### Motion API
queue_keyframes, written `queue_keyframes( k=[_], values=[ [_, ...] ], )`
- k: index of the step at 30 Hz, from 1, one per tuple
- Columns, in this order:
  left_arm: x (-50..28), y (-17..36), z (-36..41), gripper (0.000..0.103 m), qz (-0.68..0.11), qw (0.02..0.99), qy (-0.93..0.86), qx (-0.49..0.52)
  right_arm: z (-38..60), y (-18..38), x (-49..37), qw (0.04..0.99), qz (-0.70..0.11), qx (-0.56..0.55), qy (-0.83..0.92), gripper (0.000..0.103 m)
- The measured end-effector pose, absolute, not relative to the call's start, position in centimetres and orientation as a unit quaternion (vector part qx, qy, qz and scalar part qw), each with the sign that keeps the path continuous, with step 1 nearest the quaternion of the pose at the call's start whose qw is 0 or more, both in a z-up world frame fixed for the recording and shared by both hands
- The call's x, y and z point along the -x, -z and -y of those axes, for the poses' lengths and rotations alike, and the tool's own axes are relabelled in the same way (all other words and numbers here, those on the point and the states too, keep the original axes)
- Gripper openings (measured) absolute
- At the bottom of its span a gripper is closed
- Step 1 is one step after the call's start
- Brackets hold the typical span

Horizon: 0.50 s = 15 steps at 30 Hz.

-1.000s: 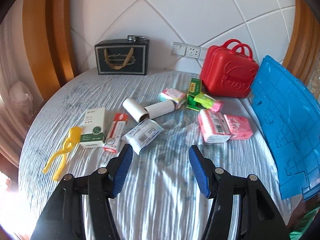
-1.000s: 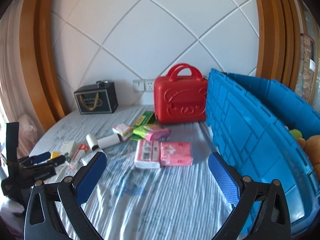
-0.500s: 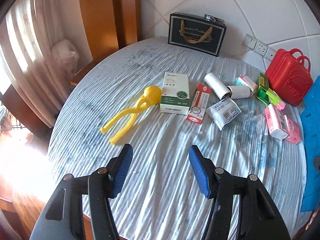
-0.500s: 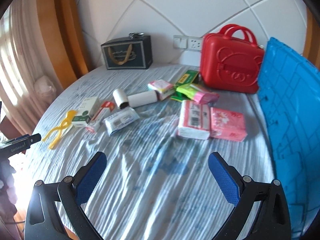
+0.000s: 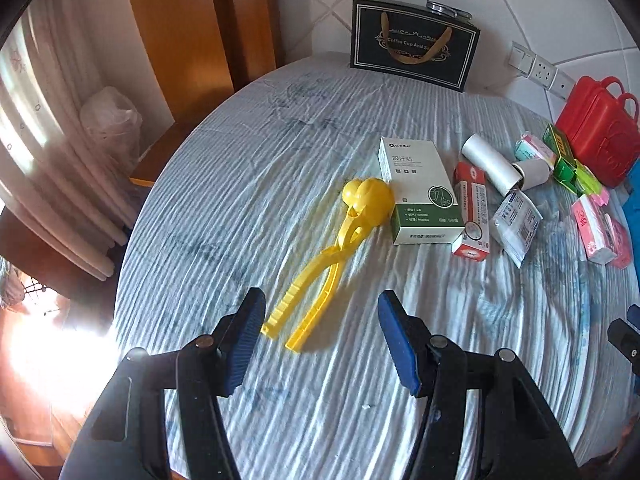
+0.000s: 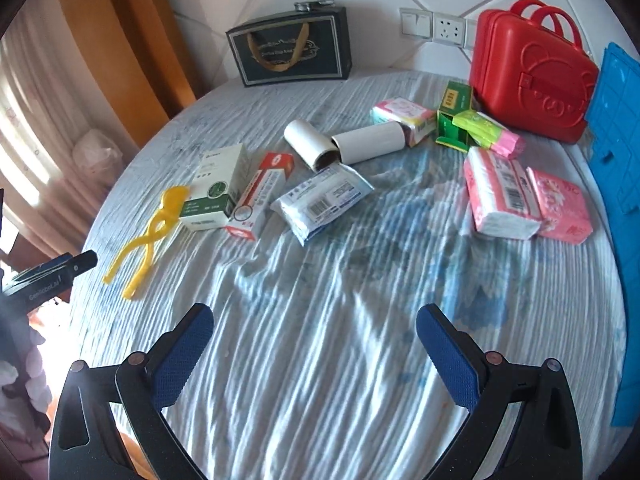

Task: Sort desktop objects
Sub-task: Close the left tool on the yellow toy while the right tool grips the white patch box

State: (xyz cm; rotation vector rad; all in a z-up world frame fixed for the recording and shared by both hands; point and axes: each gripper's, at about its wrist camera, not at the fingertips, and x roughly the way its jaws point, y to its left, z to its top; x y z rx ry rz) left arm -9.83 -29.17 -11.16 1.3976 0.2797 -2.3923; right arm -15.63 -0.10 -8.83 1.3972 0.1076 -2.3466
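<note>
**Both tongs open over the cluttered table**

Left gripper (image 5: 322,330) half spread, empty, poised just above the handle ends of the yellow clip (image 5: 340,250) (ball end touching the white-and-green box (image 5: 420,188)). Right gripper (image 6: 314,346) spread wide, empty, over bare striped cloth (image 6: 320,300). Pink tissue packs (image 6: 504,196) near the blue crate (image 6: 618,140).

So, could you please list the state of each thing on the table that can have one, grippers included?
left gripper: open, empty, above the tong handles
right gripper: open, empty
yellow tongs: lying flat, scoop closed
red case: upright, closed
black gift bag: upright
white-green box: lying flat, closed
white rolls: lying on their sides
small green box: flap open
</note>
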Motion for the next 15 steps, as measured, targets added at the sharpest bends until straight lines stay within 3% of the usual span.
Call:
queue_keyframes(
  k=[7, 15],
  values=[
    [16.4, 15.9, 32.0, 0.058, -0.069, 0.11, 0.828, -0.546, 6.3, 10.8, 17.2, 0.153, -0.015, -0.53, 0.834, 0.103],
    [22.5, 19.9, 32.4, 0.058, -0.081, 0.077, 0.811, -0.574, 11.6, 11.2, 20.7, 0.142, -0.07, -0.535, 0.83, 0.103]
  ],
)
